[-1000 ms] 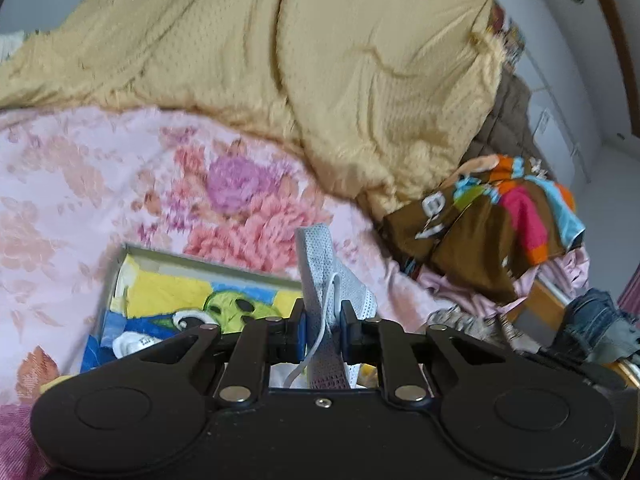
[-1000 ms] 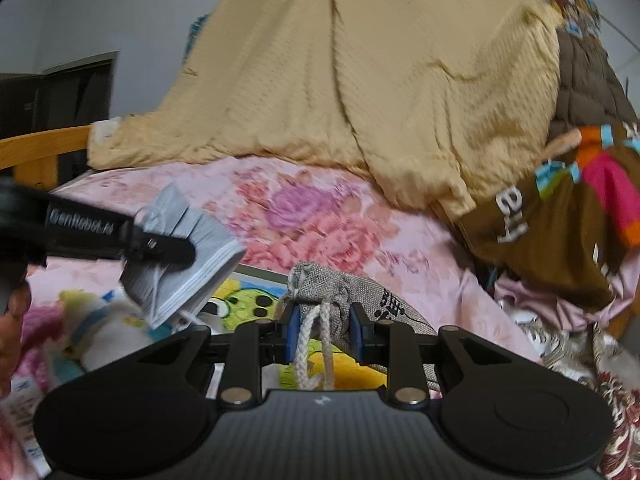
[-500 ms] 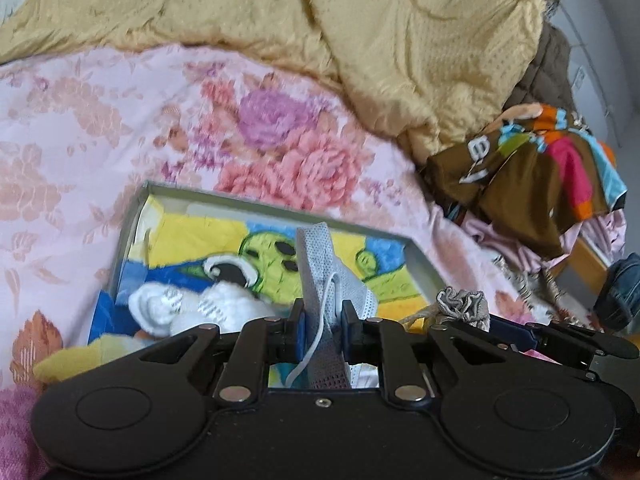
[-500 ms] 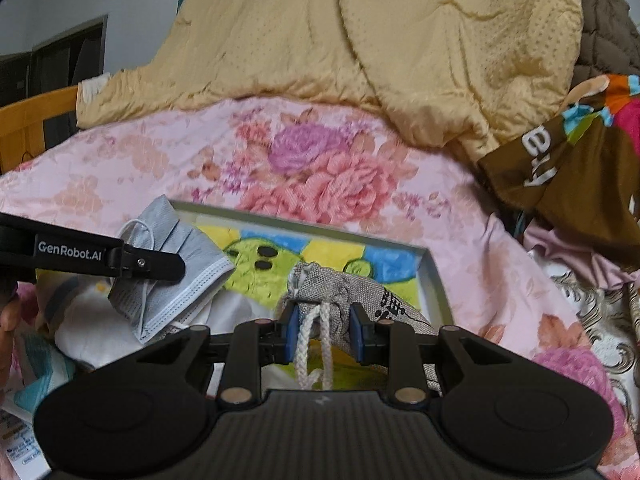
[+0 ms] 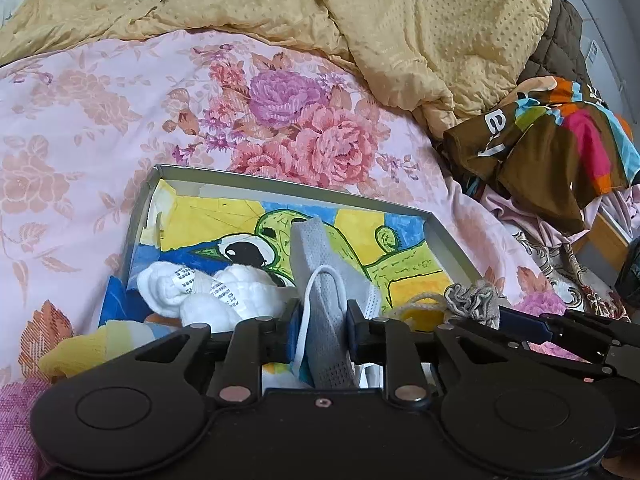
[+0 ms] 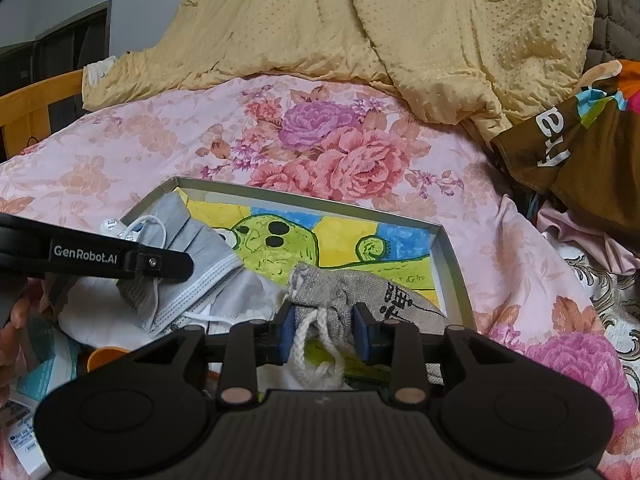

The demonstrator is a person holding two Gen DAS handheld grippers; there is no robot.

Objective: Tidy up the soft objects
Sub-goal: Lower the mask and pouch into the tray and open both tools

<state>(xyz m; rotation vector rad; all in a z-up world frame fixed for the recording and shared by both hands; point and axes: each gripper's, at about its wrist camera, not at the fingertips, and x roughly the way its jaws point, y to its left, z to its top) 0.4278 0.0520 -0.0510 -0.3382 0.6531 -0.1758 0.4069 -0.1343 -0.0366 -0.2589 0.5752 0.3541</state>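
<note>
A shallow grey box point(image 5: 300, 188) with a green cartoon drawing on its floor lies on the floral bedspread. My left gripper point(image 5: 323, 318) has a folded grey face mask point(image 5: 316, 248) between its pads. Its jaws are opening, and the mask still touches both pads. From the right wrist view the mask point(image 6: 200, 248) rests on white cloth at the box's left end. My right gripper point(image 6: 322, 328) holds the neck of a grey drawstring pouch point(image 6: 360, 292), which lies on the box floor point(image 6: 444, 252). These jaws are opening too, with the pouch still filling the gap. White socks point(image 5: 208, 292) lie in the box.
A yellow quilt point(image 5: 400, 20) is heaped at the back of the bed. A brown and multicoloured garment point(image 5: 540, 152) lies at the right. A wooden bed frame point(image 6: 36, 100) stands at the far left. Part of a hand point(image 6: 12, 320) shows at the left edge.
Both grippers have come down and tipped toward the box, bringing the mask and the pouch low into it. Both pairs of jaws stand slightly wider.
</note>
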